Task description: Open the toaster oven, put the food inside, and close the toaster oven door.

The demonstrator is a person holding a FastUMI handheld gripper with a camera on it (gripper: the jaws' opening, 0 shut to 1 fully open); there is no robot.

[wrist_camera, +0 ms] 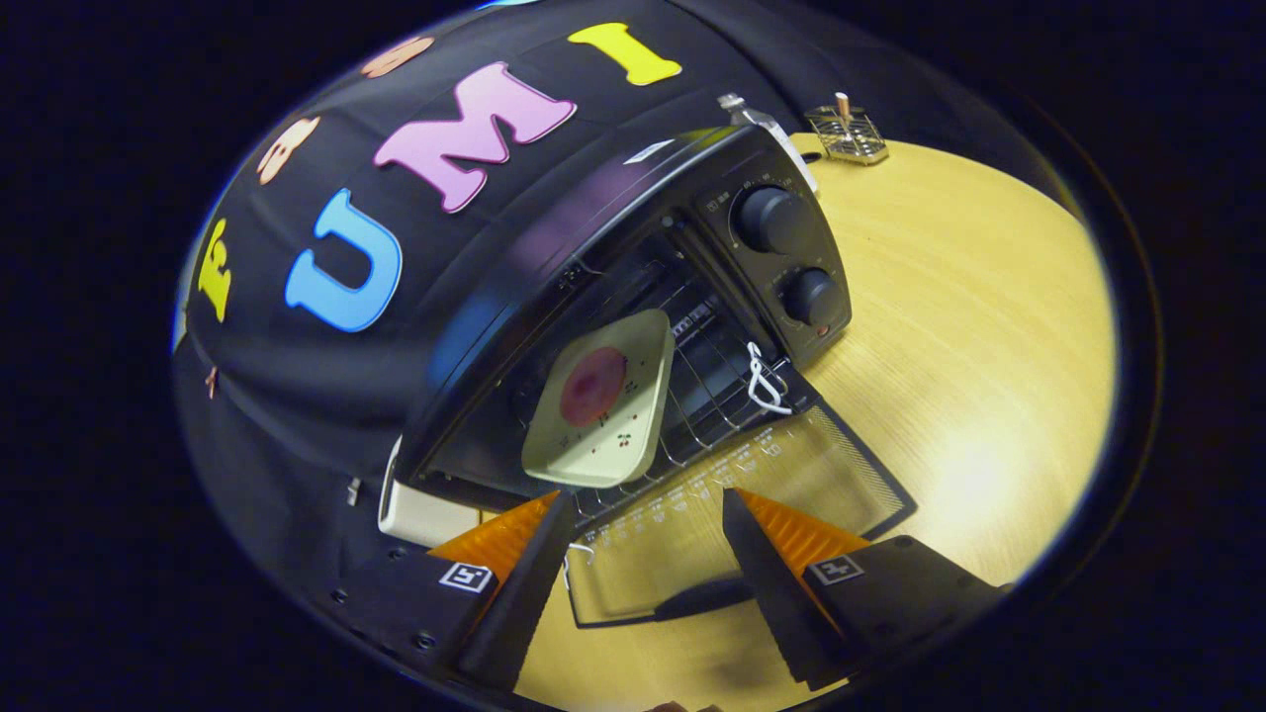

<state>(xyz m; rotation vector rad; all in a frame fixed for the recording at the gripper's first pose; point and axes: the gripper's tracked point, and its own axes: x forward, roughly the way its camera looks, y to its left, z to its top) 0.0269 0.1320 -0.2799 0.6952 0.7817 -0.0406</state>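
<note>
A black toaster oven (633, 247) stands on the wooden table with its glass door (752, 514) folded down flat toward me. Inside, on the wire rack (712, 386), rests a cream square plate (603, 400) carrying a round reddish piece of food (593, 386). My gripper (648, 524) is open just in front of the plate, above the lowered door, with nothing between its fingers. The door's dark handle (707, 596) lies between the fingers, below them. A white cord loop (764, 381) hangs at the oven's right inner side.
Two round knobs (773, 220) sit on the oven's right control panel. A small wire rack holder (847, 133) stands far back on the table (969, 326), beside a bottle top behind the oven. A white object (425, 514) lies left of the oven's base.
</note>
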